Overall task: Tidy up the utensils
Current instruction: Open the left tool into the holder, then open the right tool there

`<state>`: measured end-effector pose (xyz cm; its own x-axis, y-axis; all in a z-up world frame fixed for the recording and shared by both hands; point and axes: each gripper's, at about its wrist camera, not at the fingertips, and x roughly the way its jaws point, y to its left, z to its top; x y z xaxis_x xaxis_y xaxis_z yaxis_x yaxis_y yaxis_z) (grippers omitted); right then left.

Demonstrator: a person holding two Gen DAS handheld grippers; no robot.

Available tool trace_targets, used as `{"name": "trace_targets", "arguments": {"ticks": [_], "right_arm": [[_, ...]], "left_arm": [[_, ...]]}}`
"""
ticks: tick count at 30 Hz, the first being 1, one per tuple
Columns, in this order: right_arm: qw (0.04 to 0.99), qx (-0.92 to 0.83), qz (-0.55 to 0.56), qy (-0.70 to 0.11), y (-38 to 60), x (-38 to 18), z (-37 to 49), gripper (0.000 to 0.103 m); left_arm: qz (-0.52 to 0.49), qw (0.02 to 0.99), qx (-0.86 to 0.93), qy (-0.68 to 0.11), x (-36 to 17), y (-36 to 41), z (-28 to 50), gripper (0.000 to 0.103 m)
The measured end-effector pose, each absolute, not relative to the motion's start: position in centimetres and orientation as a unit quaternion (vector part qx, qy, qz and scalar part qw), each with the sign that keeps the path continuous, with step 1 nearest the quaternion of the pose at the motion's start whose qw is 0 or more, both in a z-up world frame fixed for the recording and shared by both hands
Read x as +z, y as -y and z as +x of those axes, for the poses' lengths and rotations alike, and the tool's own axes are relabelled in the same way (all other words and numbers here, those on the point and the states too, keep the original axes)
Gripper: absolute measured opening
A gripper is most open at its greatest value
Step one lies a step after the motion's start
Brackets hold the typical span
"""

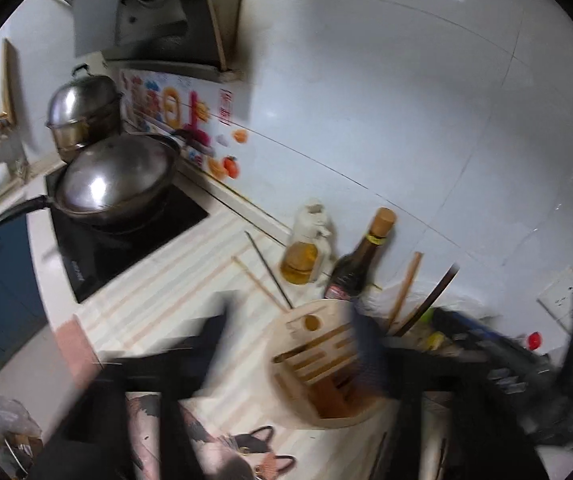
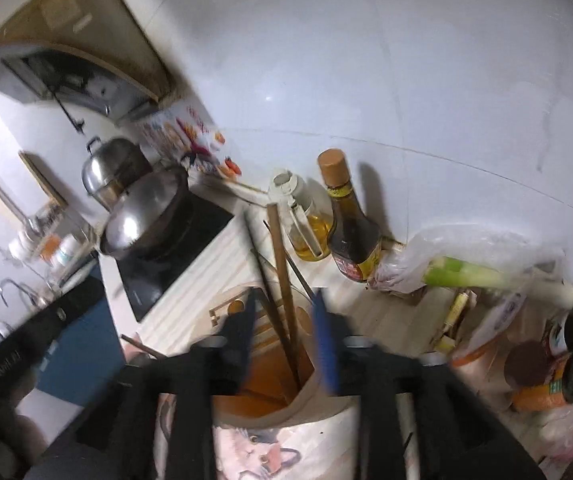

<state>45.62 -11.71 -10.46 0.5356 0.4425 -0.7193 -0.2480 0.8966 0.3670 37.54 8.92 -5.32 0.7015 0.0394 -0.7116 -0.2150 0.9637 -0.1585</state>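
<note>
A round wooden utensil holder [image 1: 318, 364] with knife slots stands on the striped counter; it also shows in the right wrist view [image 2: 282, 384]. My left gripper [image 1: 290, 328] is open, its fingers either side of the holder's top. My right gripper [image 2: 284, 316] is open above the holder, with two chopsticks [image 2: 280, 280] standing in the holder's open compartment between its fingers. Two loose chopsticks [image 1: 264, 270] lie on the counter beyond the holder. The views are motion-blurred.
An oil bottle [image 1: 300, 252] and a dark sauce bottle [image 1: 356, 264] stand against the white tiled wall behind the holder. A lidded wok [image 1: 114, 180] sits on the black cooktop at left. Bagged leeks [image 2: 470, 272] and jars [image 2: 558, 368] crowd the right.
</note>
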Motion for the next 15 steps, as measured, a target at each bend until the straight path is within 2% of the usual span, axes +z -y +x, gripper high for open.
{"name": "trace_targets", "arguments": {"ticks": [1, 3, 5, 8, 11, 13, 15], "right_arm": [[0.871, 0.195, 0.117, -0.435, 12.5, -10.2, 45.2, 0.047], [0.875, 0.181, 0.125, -0.432, 14.4, -9.8, 44.1, 0.048], [0.876, 0.162, 0.13, -0.435, 16.3, -9.8, 43.0, 0.049], [0.871, 0.133, 0.138, -0.452, 19.2, -11.0, 40.8, 0.053], [0.862, 0.103, 0.128, -0.48, 21.0, -13.6, 38.5, 0.065], [0.85, 0.078, 0.109, -0.51, 21.5, -16.8, 36.8, 0.082], [0.836, 0.06, 0.109, -0.534, 21.9, -20.0, 35.3, 0.089]], "left_arm": [[-0.114, 0.919, 0.074, -0.371, -5.4, -9.1, 36.9, 0.09], [-0.105, 0.921, 0.077, -0.367, -5.6, -9.2, 35.8, 0.092], [-0.102, 0.92, 0.081, -0.37, -6.3, -9.3, 34.9, 0.103], [-0.089, 0.92, 0.089, -0.372, -7.8, -8.7, 33.0, 0.103], [-0.081, 0.914, 0.08, -0.391, -10.0, -7.5, 31.5, 0.103], [-0.068, 0.903, 0.078, -0.417, -12.5, -6.4, 30.8, 0.103], [-0.059, 0.889, 0.083, -0.446, -15.5, -5.7, 30.3, 0.103]]}}
